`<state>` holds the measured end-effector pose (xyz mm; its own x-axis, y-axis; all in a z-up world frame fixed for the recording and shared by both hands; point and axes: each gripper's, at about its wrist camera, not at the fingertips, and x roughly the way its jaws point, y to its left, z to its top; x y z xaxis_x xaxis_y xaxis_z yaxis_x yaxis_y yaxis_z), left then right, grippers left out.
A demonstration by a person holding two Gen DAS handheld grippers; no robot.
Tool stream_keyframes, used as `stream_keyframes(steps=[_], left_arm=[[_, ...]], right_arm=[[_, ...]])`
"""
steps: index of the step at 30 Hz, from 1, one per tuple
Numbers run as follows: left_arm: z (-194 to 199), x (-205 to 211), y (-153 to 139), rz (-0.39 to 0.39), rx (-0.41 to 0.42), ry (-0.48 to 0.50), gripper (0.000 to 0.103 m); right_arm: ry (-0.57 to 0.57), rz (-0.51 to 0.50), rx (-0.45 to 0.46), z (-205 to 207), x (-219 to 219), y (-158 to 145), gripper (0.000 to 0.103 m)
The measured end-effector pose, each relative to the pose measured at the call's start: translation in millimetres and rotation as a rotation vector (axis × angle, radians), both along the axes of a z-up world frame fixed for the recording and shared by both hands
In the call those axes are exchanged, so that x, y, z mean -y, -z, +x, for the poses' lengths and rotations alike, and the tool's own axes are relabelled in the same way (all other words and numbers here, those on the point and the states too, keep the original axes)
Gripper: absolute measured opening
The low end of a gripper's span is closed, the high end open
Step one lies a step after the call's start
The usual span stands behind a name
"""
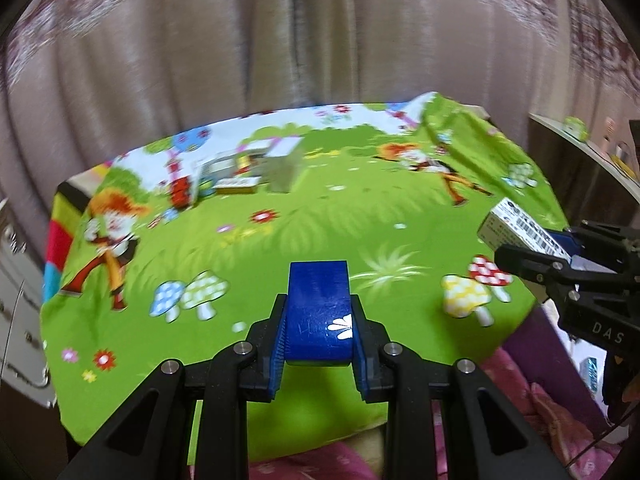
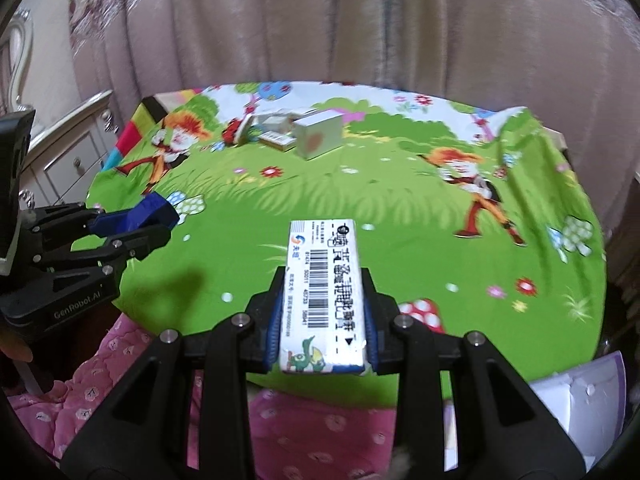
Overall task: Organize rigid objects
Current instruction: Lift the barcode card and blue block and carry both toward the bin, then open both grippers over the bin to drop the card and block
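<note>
Carrying two items above the near edge of the desk [image 1: 320, 240], which is draped in a green cartoon cloth. Item one: blue box [image 1: 319, 312], clamped between the jaws of the left gripper [image 1: 319, 344], long axis running straight out along the fingers, far end pointing at the desk's back edge. Item two: white box [image 2: 323, 296] with barcode and printed text, clamped between the jaws of the right gripper [image 2: 323, 320], long axis likewise in line with the fingers. Both held clear of the cloth, the two grippers side by side and apart, each showing in the other's view. Item three: box cluster [image 2: 292, 132], several small cartons standing and lying close together at the far side of the desk, left of centre, well apart from both grippers. Relation governing the coming move, by judgement: the cluster lies ahead and up-desk from both held boxes, slightly left of the right gripper's line and also left of the left gripper's line; the left hand looks the nearer of the two. Each box would arrive end-on to the cluster.
</note>
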<state>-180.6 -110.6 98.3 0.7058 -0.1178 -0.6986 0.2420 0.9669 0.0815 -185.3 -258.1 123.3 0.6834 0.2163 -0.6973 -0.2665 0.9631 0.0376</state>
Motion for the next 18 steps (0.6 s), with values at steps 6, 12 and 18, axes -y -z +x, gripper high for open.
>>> stream_keyframes(steps=[6,12,18], left_arm=[[-3.7,52.4,-8.7,0.015,-0.006,0.133,0.028],[-6.8,117.9,-9.0,0.042,-0.031,0.302,0.028],[-15.5,187.1,1.6,0.058,-0.092,0.482,0.028]], right_arm=[[0.076,-0.003,0.027,-21.5,39.0,-8.3,0.037],[0.193,0.001,0.016,-45.2,87.4,-4.5,0.037],[0.365,-0.002,-0.028,-75.0,150.5,6.9,0.037]])
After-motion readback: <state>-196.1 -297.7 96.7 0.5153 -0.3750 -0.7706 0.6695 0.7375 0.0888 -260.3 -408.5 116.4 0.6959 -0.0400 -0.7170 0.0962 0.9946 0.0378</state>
